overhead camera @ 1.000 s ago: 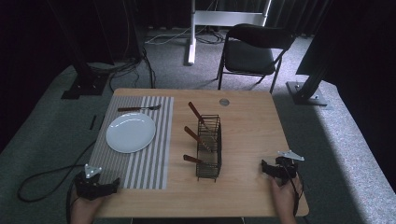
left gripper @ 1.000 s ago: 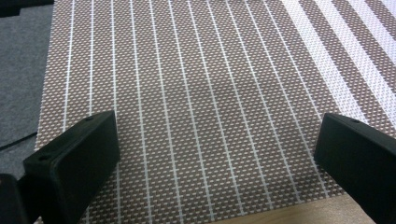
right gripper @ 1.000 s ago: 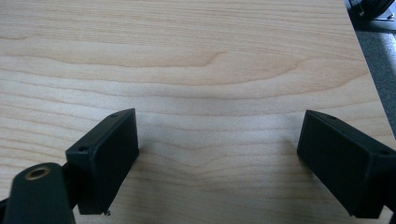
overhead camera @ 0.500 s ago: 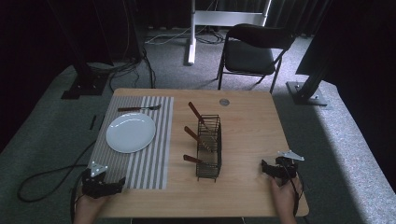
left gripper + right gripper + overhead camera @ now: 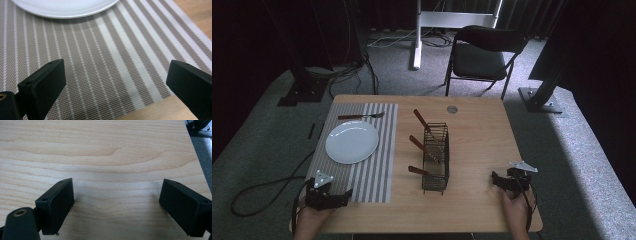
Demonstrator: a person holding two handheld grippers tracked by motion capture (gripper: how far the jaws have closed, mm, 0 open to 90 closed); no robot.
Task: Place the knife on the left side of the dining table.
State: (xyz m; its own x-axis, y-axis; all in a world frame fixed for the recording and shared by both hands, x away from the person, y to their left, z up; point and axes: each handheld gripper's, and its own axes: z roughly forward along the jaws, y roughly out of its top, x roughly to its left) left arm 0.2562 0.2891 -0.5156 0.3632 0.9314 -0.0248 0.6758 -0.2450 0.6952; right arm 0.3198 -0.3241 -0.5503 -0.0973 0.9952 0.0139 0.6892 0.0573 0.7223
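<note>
Counter (image 5: 482,145): wooden. Striped placemat (image 5: 367,165) along left edge; white plate (image 5: 352,142) on it, fork (image 5: 360,116) at mat's far edge. Wire caddy (image 5: 435,158) mid-counter holds 3 wooden-handled utensils (image 5: 425,148).

Left gripper (image 5: 343,194) at near left corner over mat's near edge, jaws wide apart, empty. Right gripper (image 5: 496,181) at near right corner, jaws wide apart, empty.

Step, likely: start of table setting; next move calls for reach to caddy, well apart from both.

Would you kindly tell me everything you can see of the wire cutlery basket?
The wire cutlery basket is a narrow rectangular rack of thin black wire, seemingly metal, standing upright on the wooden table just right of the striped placemat without touching it. Three brown wooden handles lean out of it toward the placemat; the ends inside are too small to identify. Neither gripper touches it.
</note>
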